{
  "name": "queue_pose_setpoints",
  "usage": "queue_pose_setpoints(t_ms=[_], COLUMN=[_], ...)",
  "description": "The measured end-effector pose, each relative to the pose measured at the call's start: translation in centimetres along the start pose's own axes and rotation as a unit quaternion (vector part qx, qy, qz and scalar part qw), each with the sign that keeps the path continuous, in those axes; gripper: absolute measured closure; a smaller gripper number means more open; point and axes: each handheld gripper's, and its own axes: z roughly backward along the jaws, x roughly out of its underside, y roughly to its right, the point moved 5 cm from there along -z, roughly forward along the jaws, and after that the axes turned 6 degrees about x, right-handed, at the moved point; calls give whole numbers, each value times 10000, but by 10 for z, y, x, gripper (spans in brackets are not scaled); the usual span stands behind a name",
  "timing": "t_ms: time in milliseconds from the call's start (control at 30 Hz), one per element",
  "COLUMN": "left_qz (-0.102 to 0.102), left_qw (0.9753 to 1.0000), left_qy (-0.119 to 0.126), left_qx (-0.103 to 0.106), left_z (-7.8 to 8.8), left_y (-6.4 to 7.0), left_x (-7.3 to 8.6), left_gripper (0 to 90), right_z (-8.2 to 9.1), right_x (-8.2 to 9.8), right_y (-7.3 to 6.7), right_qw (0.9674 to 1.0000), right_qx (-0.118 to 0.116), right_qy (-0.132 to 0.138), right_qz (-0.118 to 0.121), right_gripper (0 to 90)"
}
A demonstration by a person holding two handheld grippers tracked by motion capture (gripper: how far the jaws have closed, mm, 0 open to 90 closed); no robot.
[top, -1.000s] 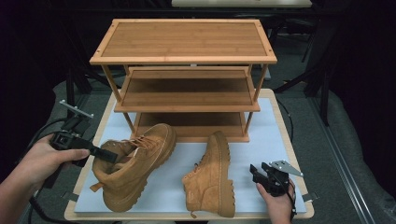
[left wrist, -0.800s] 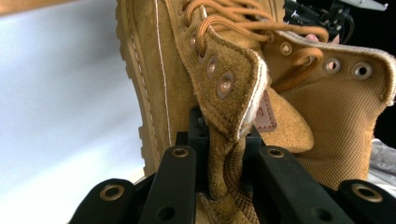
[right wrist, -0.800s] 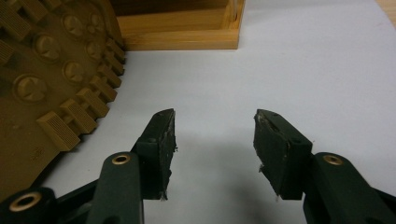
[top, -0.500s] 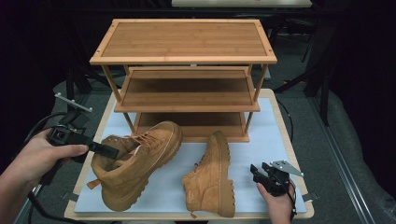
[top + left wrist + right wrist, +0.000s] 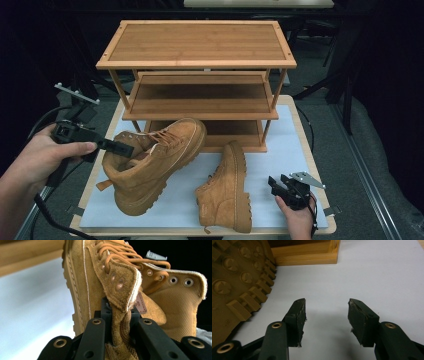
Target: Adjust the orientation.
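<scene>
While left hand-held gripper (image 5: 117,332) clamps boot (image 5: 150,160) collar | right hand-held gripper (image 5: 325,315) wide, empty

Held boot (image 5: 150,160) is looking like tan matt suede, napped and rough, with woven cord laces, metal eyelets, mesh-textured lining. Second boot (image 5: 225,190) is showing the same suede; its sole (image 5: 234,282) is looking like matt rubber with ribbed lugs. Shoe rack (image 5: 195,45) is showing smooth satin bamboo-like wood. Table cover (image 5: 285,145) is looking matt, pale, paper-like. Right gripper (image 5: 325,315) pads are looking black, worn, rough-edged.
</scene>
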Motion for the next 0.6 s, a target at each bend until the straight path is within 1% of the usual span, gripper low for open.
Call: queue_pose_setpoints(t_ms=[33, 67, 167, 200, 233, 367, 400, 500, 533, 600], left_qz=[-27, -34, 13, 50, 53, 214, 247, 348, 389, 454], left_qw=[10000, 10000, 9998, 9997, 9996, 9982, 9978, 9964, 9959, 9943], left_qy=[28, 27, 194, 251, 281, 555, 609, 766, 822, 966], left_qx=[-10, 2, 0, 64, 54, 124, 67, 20, 5, -83], left_z=[0, -1, -2, -2, -3, -2, -3, -3, -3, -1], left_y=[0, 0, -2, -3, -4, -12, -14, -20, -22, -27], left_x=[-3, -6, -17, -20, -23, -38, -41, -52, -56, -62], left_gripper=[821, 821, 821, 821, 821, 821, 821, 819, 819, 819], right_z=[0, 1, 2, 1, 0, 0, 0, 0, 1, 0], right_x=[0, 0, 0, 0, 0, 0, 0, 0, 0, 0], right_y=[0, 0, -1, 0, 0, 0, 0, 0, 0, 0], right_qw=[10000, 10000, 10000, 10000, 10000, 10000, 10000, 10000, 10000, 10000], right_qx=[-7, 8, 6, 5, -12, -18, -21, -22, -17, -31], right_qy=[5, -68, -67, -64, 11, 12, 16, 10, -54, 14], right_qz=[8, 31, 36, 30, 1, -13, -14, -16, -13, -17], right_gripper=[480, 480, 480, 480, 479, 479, 479, 479, 479, 478])
